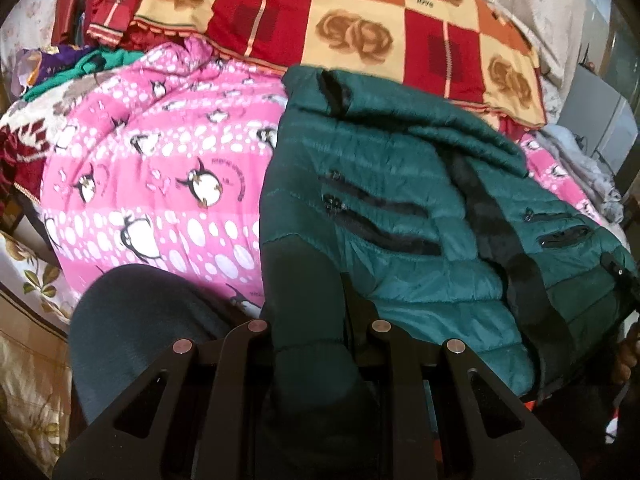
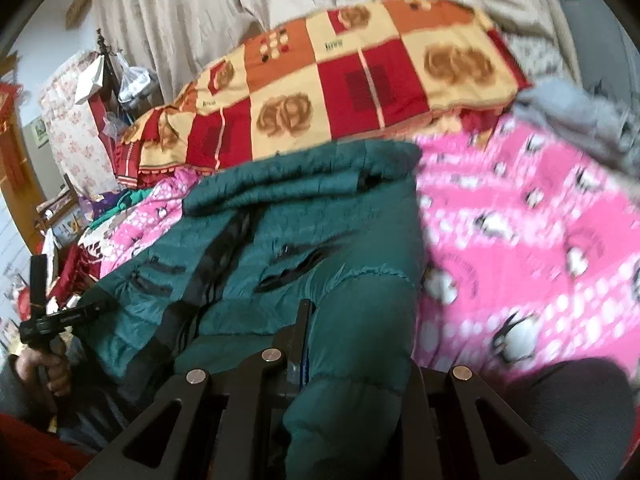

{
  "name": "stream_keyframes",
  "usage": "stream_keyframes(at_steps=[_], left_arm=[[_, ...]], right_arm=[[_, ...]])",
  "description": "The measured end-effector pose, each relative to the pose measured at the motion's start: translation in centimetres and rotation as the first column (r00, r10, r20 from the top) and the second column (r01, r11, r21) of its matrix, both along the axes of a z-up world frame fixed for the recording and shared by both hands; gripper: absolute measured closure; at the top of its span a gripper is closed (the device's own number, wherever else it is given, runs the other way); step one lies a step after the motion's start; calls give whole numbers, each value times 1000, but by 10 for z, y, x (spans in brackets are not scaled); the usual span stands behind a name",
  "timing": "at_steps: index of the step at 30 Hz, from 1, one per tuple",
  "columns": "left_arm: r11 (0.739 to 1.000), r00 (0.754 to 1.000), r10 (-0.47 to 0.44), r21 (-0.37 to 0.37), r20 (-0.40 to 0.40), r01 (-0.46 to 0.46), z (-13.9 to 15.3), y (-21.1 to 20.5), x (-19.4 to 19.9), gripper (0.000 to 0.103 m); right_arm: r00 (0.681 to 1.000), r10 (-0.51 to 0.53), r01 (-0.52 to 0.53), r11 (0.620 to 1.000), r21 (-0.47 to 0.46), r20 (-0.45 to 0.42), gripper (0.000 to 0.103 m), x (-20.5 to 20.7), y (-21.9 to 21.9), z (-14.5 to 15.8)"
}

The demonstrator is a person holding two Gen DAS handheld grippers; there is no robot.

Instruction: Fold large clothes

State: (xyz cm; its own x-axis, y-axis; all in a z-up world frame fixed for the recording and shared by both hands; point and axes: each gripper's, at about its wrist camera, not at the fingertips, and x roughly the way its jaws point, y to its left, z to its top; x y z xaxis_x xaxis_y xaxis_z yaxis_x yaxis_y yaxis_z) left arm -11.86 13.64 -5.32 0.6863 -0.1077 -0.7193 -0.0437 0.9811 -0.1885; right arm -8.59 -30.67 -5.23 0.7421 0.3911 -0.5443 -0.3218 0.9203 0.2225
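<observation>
1. A dark green quilted puffer jacket (image 1: 400, 208) lay spread on the bed, over a pink penguin-print blanket (image 1: 160, 176), with its collar end toward the far side and its hem toward the near edge.
2. The left hand-held gripper (image 1: 308, 320) was clamped on a padded green part of the jacket at its near left corner, a sleeve or hem fold as far as I could tell; the cloth ran straight down between the fingers.
3. The right hand-held gripper (image 2: 352, 344) was closed on a thick green fold at the jacket's near right corner, the fabric bulging up through the jaws.
4. The jacket looked light and puffy, soft with no stiffness, and its shiny shell seemed slippery; I judged it would spring back from a fold and slide off a shallow pinch.
5. The best holds seemed to be the stitched seams, the hem or the cuffs, taken deep; the black zip pockets (image 1: 380, 220) would add little bulk.
6. The blanket was soft and rumpled, so a fold would not lie crisp on it.
7. A red, orange and cream patchwork quilt (image 2: 360, 80) lay at the far side, pale curtains (image 2: 240, 8) hung behind it, and piled clothes (image 1: 80, 64) crowded the far left.
</observation>
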Motion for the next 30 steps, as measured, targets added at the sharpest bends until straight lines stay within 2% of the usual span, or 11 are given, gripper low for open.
stream_keyframes(at_steps=[3, 7, 10, 15, 23, 27, 30], left_arm=[[1000, 999, 4, -17, 37, -4, 18, 3, -2, 87], [996, 997, 25, -92, 67, -18, 37, 15, 11, 87], [991, 994, 42, -133, 103, -28, 50, 21, 27, 87], [986, 981, 63, -163, 181, -33, 66, 24, 49, 87], [981, 966, 86, -192, 245, -39, 81, 25, 90, 87], [966, 948, 153, -244, 279, -84, 86, 37, 103, 87], [958, 936, 193, -263, 293, -115, 87, 44, 112, 87]], right_arm=[[999, 1, -1, 1000, -7, 47, 90, -1, -1, 19], [997, -6, 3, 999, 34, 78, 90, 13, -5, 34], [996, -20, 15, 998, 58, 87, 90, 23, -4, 40], [992, -30, 24, 999, 47, 119, 90, 40, 2, 46], [990, -33, 27, 999, 46, 138, 90, 78, 11, 61], [984, -64, 56, 997, 55, 169, 90, 98, 10, 70], [981, -104, 86, 991, 107, 167, 90, 115, 1, 72]])
